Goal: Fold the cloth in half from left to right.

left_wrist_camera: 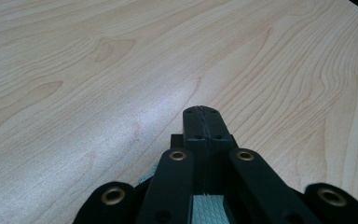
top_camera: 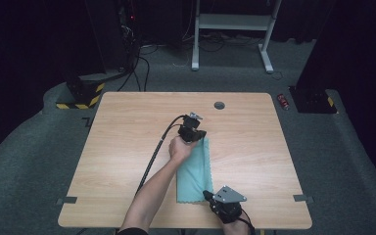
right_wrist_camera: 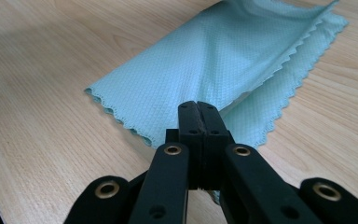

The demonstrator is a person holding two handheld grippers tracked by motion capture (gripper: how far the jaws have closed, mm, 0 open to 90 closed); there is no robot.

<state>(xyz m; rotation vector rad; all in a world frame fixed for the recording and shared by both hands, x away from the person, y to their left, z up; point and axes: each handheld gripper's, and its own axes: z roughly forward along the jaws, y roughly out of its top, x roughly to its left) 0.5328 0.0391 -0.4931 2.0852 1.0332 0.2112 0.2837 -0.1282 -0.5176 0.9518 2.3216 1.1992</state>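
Note:
A light teal cloth (top_camera: 195, 171) lies folded lengthwise on the wooden table (top_camera: 122, 127), running from the middle toward the near edge. At the cloth's far end, my left gripper (top_camera: 199, 137) is shut on it. In the left gripper view the jaws (left_wrist_camera: 201, 111) are pressed together, and a strip of teal cloth (left_wrist_camera: 208, 209) shows behind them. My right gripper (top_camera: 207, 195) is at the near right corner of the cloth. In the right gripper view it (right_wrist_camera: 198, 105) is shut on that corner, where the zigzag-edged layers of cloth (right_wrist_camera: 214, 60) meet.
A round grey grommet (top_camera: 219, 105) sits near the table's far edge. On the floor beyond are a white desk frame (top_camera: 232, 22), a black-and-yellow striped base (top_camera: 81, 95) and a small red object (top_camera: 282, 101). The left gripper's cable (top_camera: 152, 156) trails over the table.

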